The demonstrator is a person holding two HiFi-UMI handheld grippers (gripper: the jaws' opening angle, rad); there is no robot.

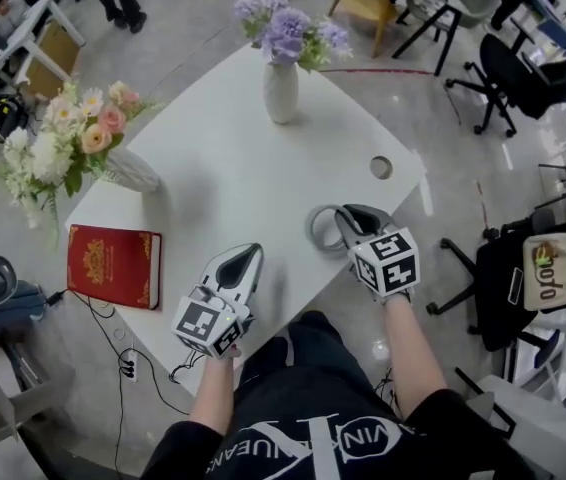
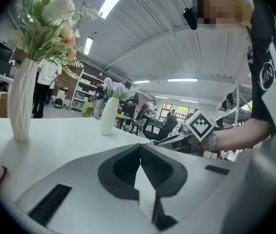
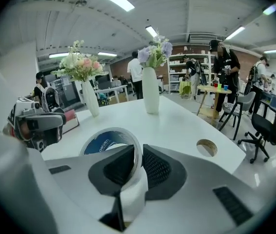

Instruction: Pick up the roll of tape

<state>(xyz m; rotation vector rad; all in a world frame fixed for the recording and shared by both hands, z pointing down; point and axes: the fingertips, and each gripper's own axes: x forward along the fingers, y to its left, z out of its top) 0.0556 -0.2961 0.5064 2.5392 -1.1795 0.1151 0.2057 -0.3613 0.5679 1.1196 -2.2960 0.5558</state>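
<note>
The roll of tape [image 1: 316, 230] is a white ring with a blue inner core [image 3: 98, 143]. It is over the near right part of the white table [image 1: 223, 158]. My right gripper [image 1: 341, 216] is shut on the ring's wall, one jaw inside the ring and one outside [image 3: 139, 152]. The roll tilts up away from the jaws. My left gripper [image 1: 255, 252] hovers over the table's near edge, to the left of the roll. Its jaws meet at the tips with nothing between them [image 2: 140, 147].
A white vase of purple flowers [image 1: 281, 90] stands at the table's far side, and a vase of pink and white flowers [image 1: 128, 171] at its left. A red book [image 1: 113, 265] lies at the near left corner. A round hole [image 1: 381, 167] is near the right edge. Office chairs [image 1: 503, 78] stand beyond.
</note>
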